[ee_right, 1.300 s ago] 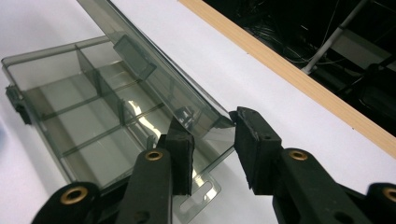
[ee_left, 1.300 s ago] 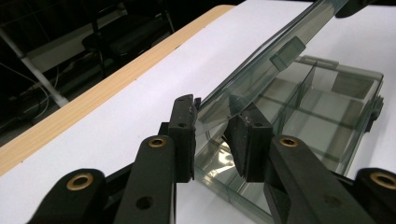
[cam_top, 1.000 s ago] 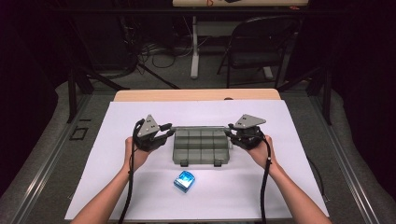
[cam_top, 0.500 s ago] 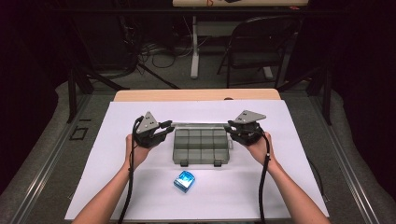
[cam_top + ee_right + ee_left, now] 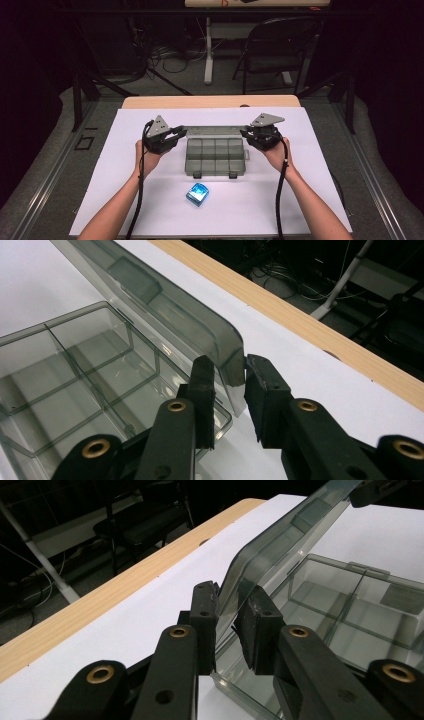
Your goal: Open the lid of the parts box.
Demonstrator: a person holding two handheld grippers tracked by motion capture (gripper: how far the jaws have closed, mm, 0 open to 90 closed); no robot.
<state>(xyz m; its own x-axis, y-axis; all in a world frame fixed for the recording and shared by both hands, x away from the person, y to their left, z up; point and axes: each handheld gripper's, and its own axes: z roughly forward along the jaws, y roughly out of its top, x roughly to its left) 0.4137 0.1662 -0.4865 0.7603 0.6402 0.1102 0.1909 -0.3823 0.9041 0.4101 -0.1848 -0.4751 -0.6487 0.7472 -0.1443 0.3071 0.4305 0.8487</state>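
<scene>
A smoky clear compartment box [image 5: 215, 172] lies empty in the middle of the white sheet. Its hinged lid [image 5: 215, 131] stands raised along the far side. My left gripper [image 5: 179, 134] is shut on the lid's left corner, my right gripper [image 5: 246, 133] on its right corner. In the left gripper view the lid [image 5: 280, 540] runs up and away from between the pads of the left gripper [image 5: 227, 625], with the box [image 5: 350, 605] beside it. In the right gripper view the right gripper [image 5: 229, 375] pinches the rounded corner of the lid [image 5: 150, 300] above the box [image 5: 75, 355].
A small blue glossy packet [image 5: 197, 194] lies on the white sheet [image 5: 125, 200] nearer the person than the box. A strip of wooden table edge [image 5: 210, 102] shows beyond the sheet. A folding chair [image 5: 275, 45] and cables stand on the floor behind.
Both grippers have shifted slightly away from the person, holding the lid's corners, and the lid has swung a little farther up. The box and the blue packet have not moved.
</scene>
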